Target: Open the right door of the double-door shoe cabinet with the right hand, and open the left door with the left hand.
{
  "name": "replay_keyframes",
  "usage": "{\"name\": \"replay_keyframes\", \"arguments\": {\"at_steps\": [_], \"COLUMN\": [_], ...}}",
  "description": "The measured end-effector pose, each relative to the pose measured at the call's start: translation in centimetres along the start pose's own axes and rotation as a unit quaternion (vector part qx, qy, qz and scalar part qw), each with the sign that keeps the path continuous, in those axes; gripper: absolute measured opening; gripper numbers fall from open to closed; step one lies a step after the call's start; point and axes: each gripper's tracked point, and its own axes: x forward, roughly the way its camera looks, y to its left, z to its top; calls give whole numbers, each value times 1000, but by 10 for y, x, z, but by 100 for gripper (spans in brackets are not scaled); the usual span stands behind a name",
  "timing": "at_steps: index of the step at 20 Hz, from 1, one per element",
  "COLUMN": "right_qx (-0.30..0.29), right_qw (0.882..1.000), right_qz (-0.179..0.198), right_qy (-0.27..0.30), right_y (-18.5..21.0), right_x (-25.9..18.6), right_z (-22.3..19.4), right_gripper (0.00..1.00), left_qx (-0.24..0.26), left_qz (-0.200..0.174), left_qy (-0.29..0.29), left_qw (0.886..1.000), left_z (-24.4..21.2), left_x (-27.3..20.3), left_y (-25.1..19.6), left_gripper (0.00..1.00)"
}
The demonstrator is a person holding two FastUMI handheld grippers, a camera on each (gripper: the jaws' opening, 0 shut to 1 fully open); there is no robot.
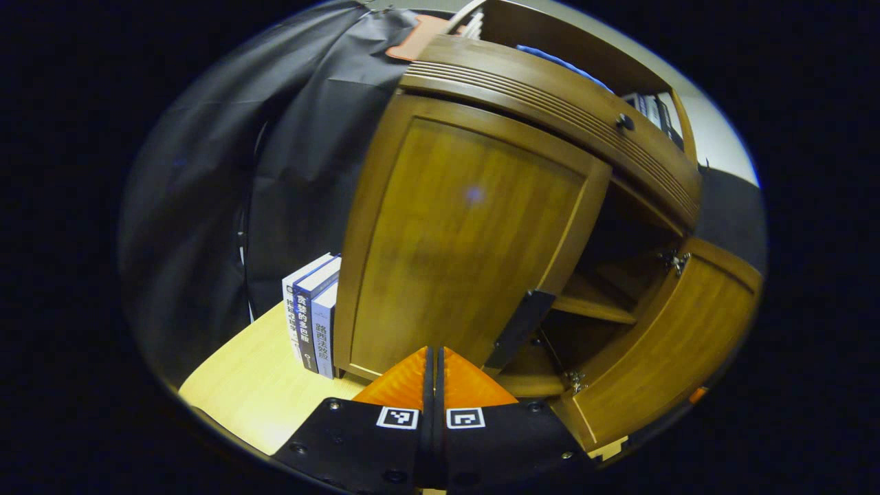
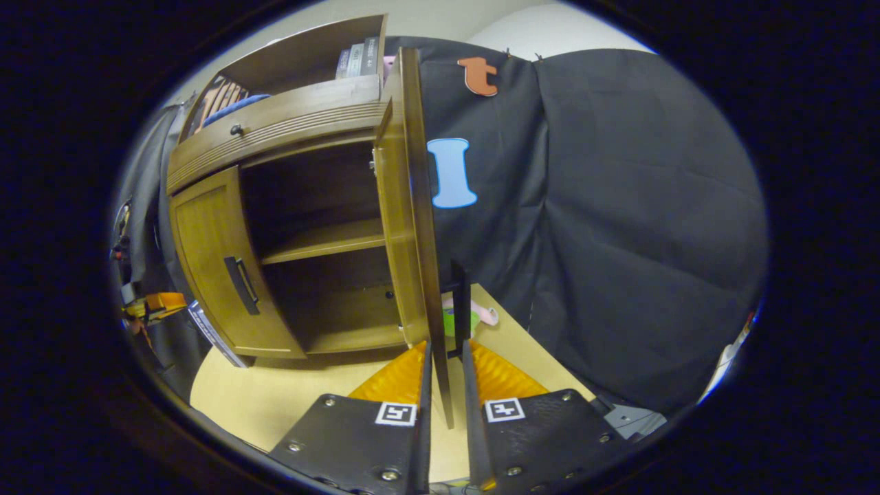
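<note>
The shoe cabinet (image 2: 275, 227) stands on the table (image 2: 275, 405) – right door (image 2: 412, 227) swung wide, left door (image 1: 460, 240) barely ajar at 12 o'clock, both shelves (image 2: 323, 240) bare. The left gripper (image 1: 434, 364) is clenched empty; the right gripper (image 2: 445, 357) straddles the right door's edge, slightly parted.

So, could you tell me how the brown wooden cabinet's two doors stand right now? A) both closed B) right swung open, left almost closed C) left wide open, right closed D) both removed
B: the right door stands swung out edge-on, the left door barely ajar.
</note>
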Motion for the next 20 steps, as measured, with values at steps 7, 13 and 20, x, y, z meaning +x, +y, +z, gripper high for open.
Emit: {"name": "replay_keyframes", "arguments": {"at_steps": [7, 13, 20], "right_qx": [16, 19, 22], "right_qw": [1000, 999, 997], "right_qz": [-11, -32, -77], "right_qy": [9, 11, 11], "right_y": [-12, -24, -57], "right_x": [0, 0, 7], "right_z": [-7, -13, -18], "right_gripper": [22, 22, 22], "left_qx": [25, 51, 72], "left_qz": [-19, -58, -108], "left_qy": [1, 10, 21], "left_qw": [1000, 997, 991], "left_z": [2, -3, -12], "left_x": [1, 24, 64], "left_y": [-2, -44, -104], "left_gripper": [1, 1, 57]}}
